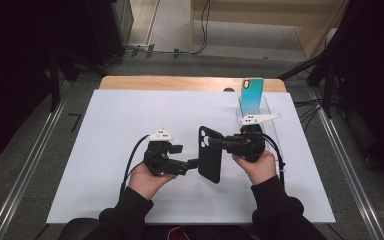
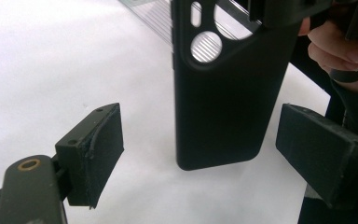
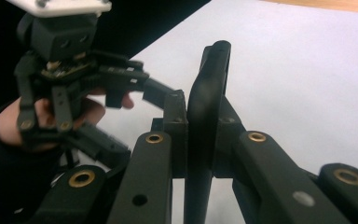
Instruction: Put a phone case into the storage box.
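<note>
A black phone case (image 1: 210,155) with round camera cut-outs hangs upright above the white table, with my right gripper (image 1: 220,143) shut on its upper edge. In the right gripper view the case (image 3: 205,107) stands edge-on, pinched between the two pads (image 3: 175,121). My left gripper (image 1: 195,162) is just left of the case's lower half, open. In the left gripper view its pads (image 2: 95,149) stand wide apart, and the case (image 2: 228,107) hangs between and beyond them, touching neither. A turquoise phone (image 1: 252,94) leans in a clear stand (image 1: 269,107) at the back right.
A white sheet (image 1: 125,130) covers the table, with a wooden strip (image 1: 170,83) along its far edge. Metal rails (image 1: 27,165) run on the floor at both sides. The person's dark sleeves (image 1: 125,210) enter from the bottom edge.
</note>
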A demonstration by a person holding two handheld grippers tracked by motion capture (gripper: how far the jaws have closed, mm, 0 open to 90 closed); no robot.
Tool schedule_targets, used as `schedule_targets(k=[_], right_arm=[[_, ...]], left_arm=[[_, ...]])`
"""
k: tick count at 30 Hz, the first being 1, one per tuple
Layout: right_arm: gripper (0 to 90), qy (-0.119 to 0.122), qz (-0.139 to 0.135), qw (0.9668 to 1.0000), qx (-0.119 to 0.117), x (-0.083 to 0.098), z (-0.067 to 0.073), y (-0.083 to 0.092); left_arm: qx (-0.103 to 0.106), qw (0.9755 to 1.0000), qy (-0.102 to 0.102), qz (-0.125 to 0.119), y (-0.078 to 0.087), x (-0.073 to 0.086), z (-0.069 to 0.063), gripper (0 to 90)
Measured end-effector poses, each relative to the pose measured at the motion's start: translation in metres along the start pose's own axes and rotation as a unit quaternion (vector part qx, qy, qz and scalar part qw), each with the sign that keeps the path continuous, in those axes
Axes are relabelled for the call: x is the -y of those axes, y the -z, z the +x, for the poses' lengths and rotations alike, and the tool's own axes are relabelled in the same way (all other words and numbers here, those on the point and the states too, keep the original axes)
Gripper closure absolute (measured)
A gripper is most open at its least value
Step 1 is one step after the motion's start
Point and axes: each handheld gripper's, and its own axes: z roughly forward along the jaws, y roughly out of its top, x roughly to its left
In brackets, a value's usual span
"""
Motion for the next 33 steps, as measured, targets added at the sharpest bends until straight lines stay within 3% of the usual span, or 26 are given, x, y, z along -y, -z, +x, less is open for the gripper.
schedule_targets(k=[3,7,10,16,23,29,33], right_arm=[[78.1,0.010,0.003,0.9999,-0.011,0.001,-0.001,0.001],[78.1,0.022,0.016,0.9994,-0.020,0.003,-0.001,0.000],[78.1,0.030,0.024,0.9990,-0.023,0.004,-0.001,0.000],[78.1,0.042,0.031,0.9979,-0.037,0.007,-0.001,-0.002],[78.0,0.053,0.041,0.9961,-0.057,0.010,0.000,-0.005],[78.0,0.066,0.047,0.9942,-0.071,0.011,0.003,-0.008],[78.0,0.070,0.050,0.9928,-0.084,0.012,0.003,-0.011]], left_arm=[[0.008,0.9999,-0.005,0.007,0.003,-0.003,0.006,15.4],[0.020,0.9990,-0.040,0.007,0.008,-0.006,0.012,16.2],[0.028,0.9981,-0.054,0.011,0.009,-0.008,0.016,16.2],[0.062,0.9965,-0.054,0.013,0.009,-0.011,0.023,16.3],[0.090,0.9923,-0.082,0.020,0.009,-0.018,0.023,16.3],[0.122,0.9879,-0.090,0.031,0.005,-0.022,0.027,16.2],[0.128,0.9854,-0.105,0.040,0.001,-0.024,0.026,16.3]])
